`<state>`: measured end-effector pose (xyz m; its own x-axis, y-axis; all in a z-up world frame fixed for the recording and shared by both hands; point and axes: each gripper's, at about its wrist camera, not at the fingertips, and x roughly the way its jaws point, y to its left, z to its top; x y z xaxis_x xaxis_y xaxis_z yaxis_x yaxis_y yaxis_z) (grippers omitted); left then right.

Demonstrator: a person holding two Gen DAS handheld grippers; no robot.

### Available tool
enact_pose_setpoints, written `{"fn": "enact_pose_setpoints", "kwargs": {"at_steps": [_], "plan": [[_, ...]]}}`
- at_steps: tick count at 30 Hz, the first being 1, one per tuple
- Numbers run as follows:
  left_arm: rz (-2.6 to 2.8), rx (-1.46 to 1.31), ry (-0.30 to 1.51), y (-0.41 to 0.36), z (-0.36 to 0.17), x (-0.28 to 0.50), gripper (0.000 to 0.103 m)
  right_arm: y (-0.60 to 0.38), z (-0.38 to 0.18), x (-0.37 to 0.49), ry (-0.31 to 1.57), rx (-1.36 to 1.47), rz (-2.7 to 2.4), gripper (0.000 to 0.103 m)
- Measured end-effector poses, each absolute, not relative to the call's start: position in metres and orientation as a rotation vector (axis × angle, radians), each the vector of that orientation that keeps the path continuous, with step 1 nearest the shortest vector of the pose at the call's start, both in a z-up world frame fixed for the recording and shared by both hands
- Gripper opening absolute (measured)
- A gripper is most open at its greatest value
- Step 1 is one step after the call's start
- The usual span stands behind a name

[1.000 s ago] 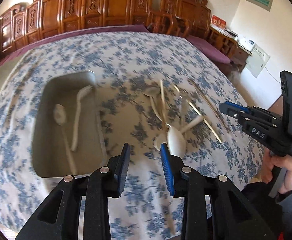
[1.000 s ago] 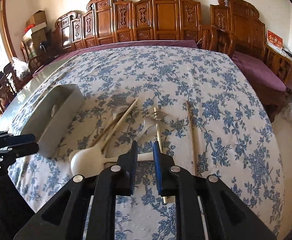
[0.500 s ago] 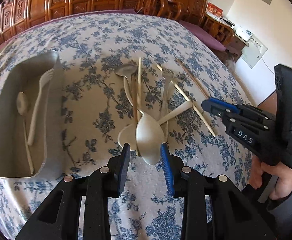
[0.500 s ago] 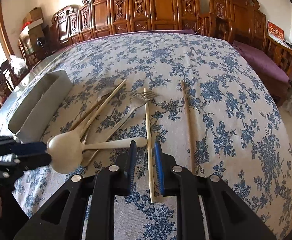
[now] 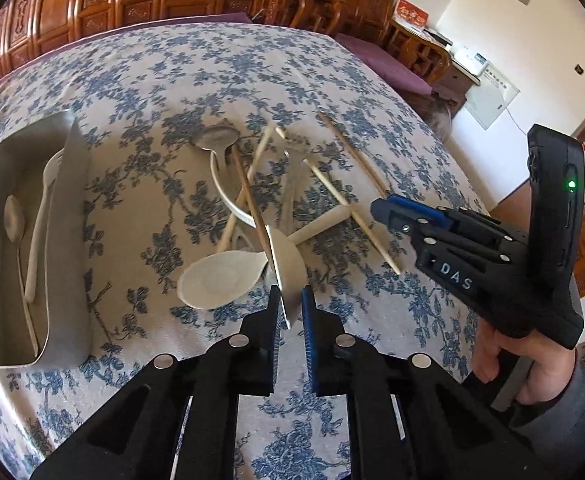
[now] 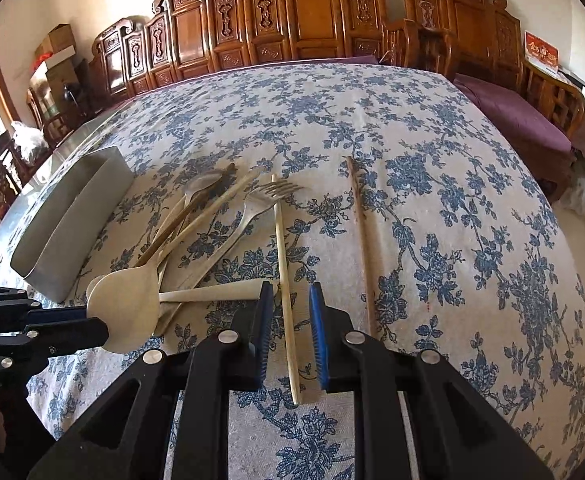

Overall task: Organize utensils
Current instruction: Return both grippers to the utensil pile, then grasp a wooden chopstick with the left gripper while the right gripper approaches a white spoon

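Note:
My left gripper (image 5: 291, 300) is shut on the bowl of a cream ladle spoon (image 5: 288, 264), tilted on edge; its handle (image 6: 212, 291) reaches toward my right gripper. My right gripper (image 6: 288, 300) is open, its jaws astride a pale chopstick (image 6: 282, 264) on the cloth. A second cream spoon (image 5: 220, 278), a metal spoon (image 5: 216, 140), a fork (image 6: 252, 204) and more chopsticks (image 6: 362, 240) lie in a heap. The grey metal tray (image 5: 74, 216) at the left holds a metal spoon (image 5: 14, 220) and a white fork (image 5: 42, 216).
The table wears a blue-flowered cloth (image 6: 452, 200). Carved wooden chairs (image 6: 292, 20) line its far side. A purple-cushioned bench (image 6: 512, 112) stands to the right. The tray also shows in the right wrist view (image 6: 72, 220).
My left gripper has closed on the ladle spoon's bowl and tipped it on edge. My right gripper has opened wider around the pale chopstick.

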<state>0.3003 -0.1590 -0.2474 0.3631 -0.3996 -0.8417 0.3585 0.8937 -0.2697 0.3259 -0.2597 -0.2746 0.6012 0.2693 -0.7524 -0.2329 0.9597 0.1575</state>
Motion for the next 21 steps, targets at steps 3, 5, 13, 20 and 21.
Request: {"fn": "enact_pose_setpoints", "kwargs": {"at_steps": [3, 5, 13, 20, 21], "plan": [[-0.495, -0.034, 1.087, -0.163, -0.241, 0.300, 0.005, -0.260, -0.275, 0.325, 0.876, 0.044, 0.292, 0.020], [-0.505, -0.033, 1.083, -0.164, -0.235, 0.298, 0.005, -0.259, -0.275, 0.325, 0.877, 0.042, 0.292, 0.020], [-0.486, 0.026, 1.060, -0.169, -0.233, 0.290, 0.005, -0.254, -0.274, 0.326, 0.872, 0.031, 0.304, 0.020], [-0.443, -0.007, 1.070, -0.158, -0.239, 0.311, 0.011, -0.255, -0.274, 0.326, 0.868, 0.045, 0.298, 0.020], [-0.439, -0.008, 1.071, -0.159, -0.240, 0.316, 0.013, -0.256, -0.274, 0.326, 0.868, 0.045, 0.295, 0.020]]}}
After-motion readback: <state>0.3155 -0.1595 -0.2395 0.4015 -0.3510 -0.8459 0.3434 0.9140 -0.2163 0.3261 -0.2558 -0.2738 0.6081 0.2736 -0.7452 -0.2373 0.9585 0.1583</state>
